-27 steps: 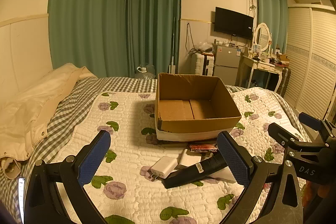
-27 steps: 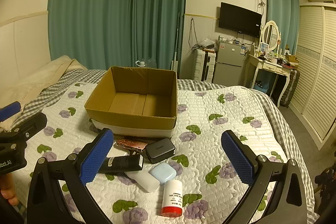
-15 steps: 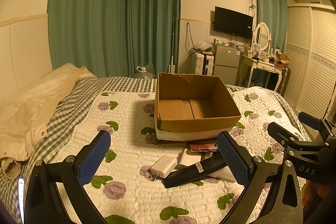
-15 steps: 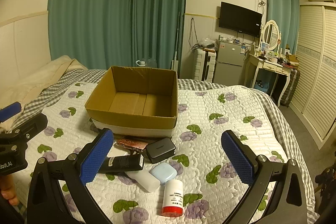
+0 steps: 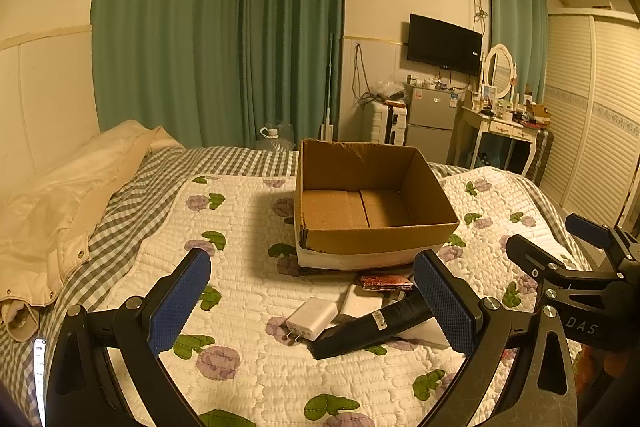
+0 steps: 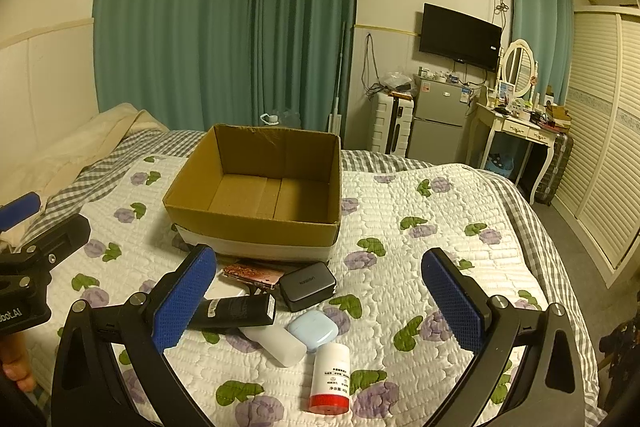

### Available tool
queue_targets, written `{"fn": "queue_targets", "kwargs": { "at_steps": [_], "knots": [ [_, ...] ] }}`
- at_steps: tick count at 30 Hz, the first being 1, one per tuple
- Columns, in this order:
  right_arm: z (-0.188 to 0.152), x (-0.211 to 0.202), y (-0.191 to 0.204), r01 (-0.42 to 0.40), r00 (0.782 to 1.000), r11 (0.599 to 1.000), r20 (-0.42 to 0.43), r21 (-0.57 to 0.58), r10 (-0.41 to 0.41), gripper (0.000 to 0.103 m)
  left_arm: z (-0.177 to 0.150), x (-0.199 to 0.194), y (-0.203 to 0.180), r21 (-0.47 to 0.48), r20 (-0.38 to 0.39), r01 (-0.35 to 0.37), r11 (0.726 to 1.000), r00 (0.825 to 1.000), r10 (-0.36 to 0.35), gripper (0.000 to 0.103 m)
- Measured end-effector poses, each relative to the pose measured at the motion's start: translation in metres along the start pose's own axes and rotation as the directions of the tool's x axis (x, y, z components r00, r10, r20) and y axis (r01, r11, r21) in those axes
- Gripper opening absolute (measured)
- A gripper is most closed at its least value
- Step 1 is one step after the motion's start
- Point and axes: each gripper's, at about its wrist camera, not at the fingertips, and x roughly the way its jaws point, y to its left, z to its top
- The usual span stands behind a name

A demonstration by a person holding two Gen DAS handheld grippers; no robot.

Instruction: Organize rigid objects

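Observation:
An empty brown cardboard box (image 5: 372, 203) (image 6: 260, 187) stands on the quilted bed. In front of it lie small items: a white charger plug (image 5: 312, 318), a black tube (image 5: 372, 325) (image 6: 236, 311), a reddish patterned case (image 6: 252, 274) (image 5: 385, 282), a black power bank (image 6: 307, 285), a pale blue earbud case (image 6: 311, 330), a white bar (image 6: 274, 343), and a white bottle with a red cap (image 6: 330, 383). My left gripper (image 5: 316, 299) hovers open above the plug and tube. My right gripper (image 6: 320, 301) hovers open above the pile, holding nothing.
The floral quilt (image 6: 420, 267) covers the bed, with a grey checked sheet (image 5: 132, 195) and a cream pillow (image 5: 60, 195) at the left. Green curtains, a fridge (image 6: 438, 119), a dressing table (image 6: 516, 131) and a slatted wardrobe (image 6: 600, 155) line the far side and right.

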Motion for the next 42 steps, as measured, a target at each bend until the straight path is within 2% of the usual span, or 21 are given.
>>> {"fn": "queue_targets", "kwargs": {
  "at_steps": [42],
  "knots": [
    [-0.0022,0.0006,0.0021,0.003,1.000,1.000,-0.008,-0.024,-0.004,0.103,0.0015,-0.0025,0.0020,-0.004,0.006,0.002,1.000,1.000,-0.002,0.103]
  ]
}}
